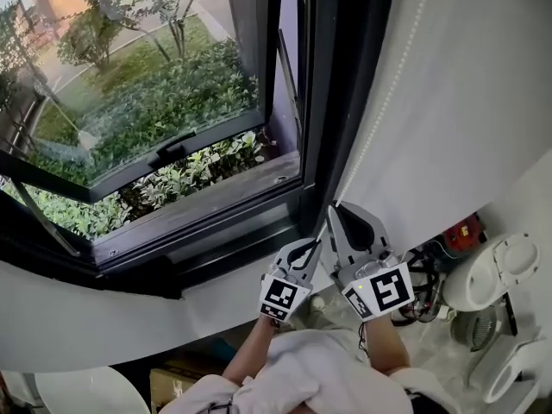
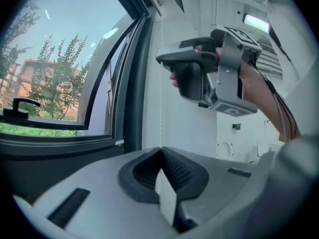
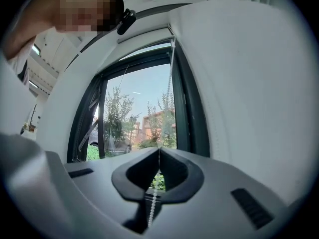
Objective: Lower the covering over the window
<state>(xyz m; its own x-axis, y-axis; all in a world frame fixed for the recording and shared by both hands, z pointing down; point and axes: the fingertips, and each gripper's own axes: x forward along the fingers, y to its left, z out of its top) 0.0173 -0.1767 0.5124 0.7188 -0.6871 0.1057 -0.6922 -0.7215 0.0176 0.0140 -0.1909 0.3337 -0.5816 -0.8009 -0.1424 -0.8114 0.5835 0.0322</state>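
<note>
Right hand-held gripper (image 3: pixel 159 151) clamped on upright bead chain (image 3: pixel 152 203); left hand-held gripper (image 2: pixel 161 150) shut, possibly gripping it too.

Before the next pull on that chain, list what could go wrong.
The bead chain is thin and pinched only at the tips of the right gripper; it may slip on a pull. The left gripper is shut on it close by, so the two could knock together.

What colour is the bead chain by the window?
White. The chain shows best in the right gripper view.
</note>
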